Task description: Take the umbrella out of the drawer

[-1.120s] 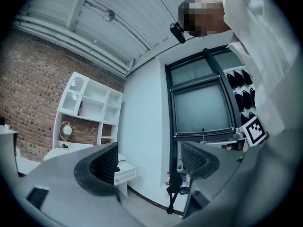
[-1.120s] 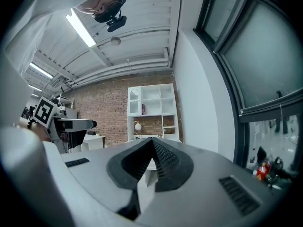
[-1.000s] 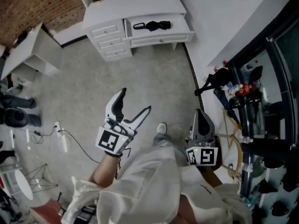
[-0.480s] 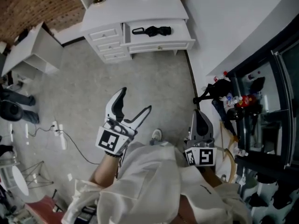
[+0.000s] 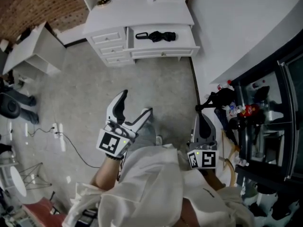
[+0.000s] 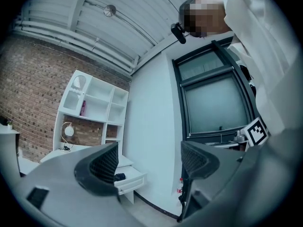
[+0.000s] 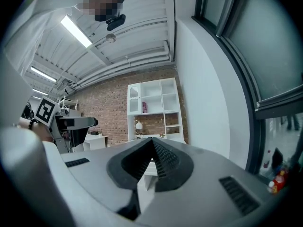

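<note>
Studio room: brick wall (image 5: 38, 1), white desk (image 5: 137, 11)

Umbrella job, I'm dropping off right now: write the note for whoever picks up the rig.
Left tongs: open, empty, held out over the floor.
Right tongs: shut, empty, low at the person's right side.
Umbrella: black, folded, lying in the open drawer of the white desk, far ahead of both tongs.
Done: the drawer is pulled out and the umbrella is exposed.
Left: walk up to the desk, grip the umbrella, lift it clear of the drawer. The left tongs are open, so they are likely the handier pick.
</note>
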Demonstrator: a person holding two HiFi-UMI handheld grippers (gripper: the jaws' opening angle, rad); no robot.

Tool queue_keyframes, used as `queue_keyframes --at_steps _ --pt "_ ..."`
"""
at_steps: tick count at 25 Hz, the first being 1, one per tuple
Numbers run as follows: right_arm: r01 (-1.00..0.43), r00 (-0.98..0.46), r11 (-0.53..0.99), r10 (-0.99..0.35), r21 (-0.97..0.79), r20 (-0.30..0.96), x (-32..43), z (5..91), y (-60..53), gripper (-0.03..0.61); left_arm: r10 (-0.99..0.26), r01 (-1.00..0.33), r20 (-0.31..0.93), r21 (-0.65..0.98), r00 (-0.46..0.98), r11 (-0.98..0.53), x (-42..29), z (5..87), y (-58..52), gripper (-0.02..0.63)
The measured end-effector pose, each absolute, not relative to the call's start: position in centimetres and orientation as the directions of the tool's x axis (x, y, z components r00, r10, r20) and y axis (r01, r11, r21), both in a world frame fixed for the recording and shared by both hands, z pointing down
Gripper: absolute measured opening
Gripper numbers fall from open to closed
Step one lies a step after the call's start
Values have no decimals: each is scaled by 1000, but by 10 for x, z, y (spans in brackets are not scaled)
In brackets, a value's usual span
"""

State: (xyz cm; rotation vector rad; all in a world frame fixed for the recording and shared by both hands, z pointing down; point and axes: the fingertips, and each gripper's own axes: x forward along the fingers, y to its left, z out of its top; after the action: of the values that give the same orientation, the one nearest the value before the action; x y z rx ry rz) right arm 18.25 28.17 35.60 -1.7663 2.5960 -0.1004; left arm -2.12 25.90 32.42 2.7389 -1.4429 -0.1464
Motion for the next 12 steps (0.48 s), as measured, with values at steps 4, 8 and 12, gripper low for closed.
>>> queue_keyframes --at_steps 4,8,12 --pt "-935 -353 351 -935 -50 29 185 352 265 17 -814 -810 -81 79 575 -581 -19 322 237 396" --pt "-942 -333 332 -942 -44 27 186 351 239 17 -800 -797 -88 76 593 -599 -18 321 206 396" --pt "-950 -311 309 -950 -43 39 182 358 202 18 -790 -787 -87 81 606 -612 -24 326 164 396"
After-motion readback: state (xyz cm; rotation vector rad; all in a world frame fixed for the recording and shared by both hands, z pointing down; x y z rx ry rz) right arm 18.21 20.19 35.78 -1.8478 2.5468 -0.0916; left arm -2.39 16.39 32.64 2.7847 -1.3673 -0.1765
